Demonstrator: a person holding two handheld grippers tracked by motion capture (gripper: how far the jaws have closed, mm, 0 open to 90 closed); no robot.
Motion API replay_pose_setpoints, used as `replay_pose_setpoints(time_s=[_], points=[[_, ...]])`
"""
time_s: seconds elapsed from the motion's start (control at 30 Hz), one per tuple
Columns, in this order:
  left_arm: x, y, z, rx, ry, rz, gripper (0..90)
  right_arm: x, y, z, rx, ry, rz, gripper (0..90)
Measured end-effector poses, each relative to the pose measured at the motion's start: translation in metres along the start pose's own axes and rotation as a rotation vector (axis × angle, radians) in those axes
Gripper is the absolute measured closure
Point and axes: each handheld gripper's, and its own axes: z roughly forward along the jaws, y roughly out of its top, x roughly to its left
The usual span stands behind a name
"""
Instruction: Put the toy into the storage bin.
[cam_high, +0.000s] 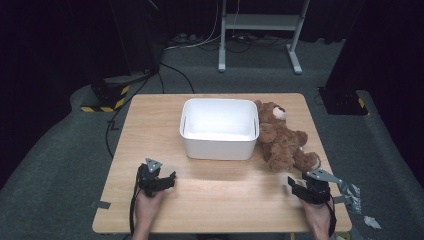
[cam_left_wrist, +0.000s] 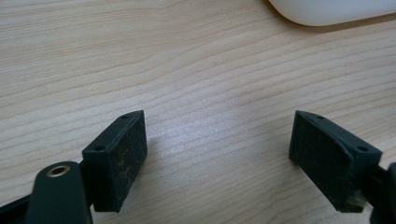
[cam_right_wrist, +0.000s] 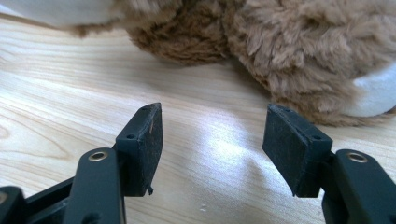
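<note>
A brown teddy bear (cam_high: 280, 137) lies on the wooden table (cam_high: 215, 200), pressed against the right side of a white plastic bin (cam_high: 220, 128). My right gripper (cam_high: 299, 184) is just short of the bear's feet, open, its pads bare. In the right gripper view the bear's furry legs (cam_right_wrist: 299, 46) lie beyond the gripper (cam_right_wrist: 212, 135), apart from the jaws. My left gripper (cam_high: 167, 180) rests at the front left of the table, open over bare wood. The left gripper view has the gripper (cam_left_wrist: 217, 149) spread wide and the bin's lower edge (cam_left_wrist: 336, 11) at the top right.
The bin is empty inside. Crumpled foil or plastic scraps (cam_high: 352, 195) lie off the table's right front corner. A metal stand (cam_high: 260, 30) and cables are on the floor beyond the table. Bare wood runs between the two grippers.
</note>
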Motion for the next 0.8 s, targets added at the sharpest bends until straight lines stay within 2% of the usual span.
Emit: replay_pose_setpoints(time_s=[0.23, 0.37, 0.47, 0.57, 0.8], points=[[0.0, 0.0, 0.0, 0.0, 0.0, 0.0, 18.9, 0.0, 0.003, -0.005, -0.014, 0.025, 0.034, 34.9], [0.0, 0.0, 0.0, 0.0, 0.0, 0.0, 18.9, -0.001, 0.005, -0.008, -0.018, 0.032, 0.035, 32.1], [0.0, 0.0, 0.0, 0.0, 0.0, 0.0, 18.9, -0.001, 0.006, -0.01, -0.023, 0.032, 0.041, 30.2], [0.0, 0.0, 0.0, 0.0, 0.0, 0.0, 18.9, -0.003, 0.008, -0.015, -0.038, 0.009, 0.062, 26.0], [0.0, 0.0, 0.0, 0.0, 0.0, 0.0, 18.9, -0.007, 0.01, -0.02, -0.037, 0.026, 0.058, 23.6]])
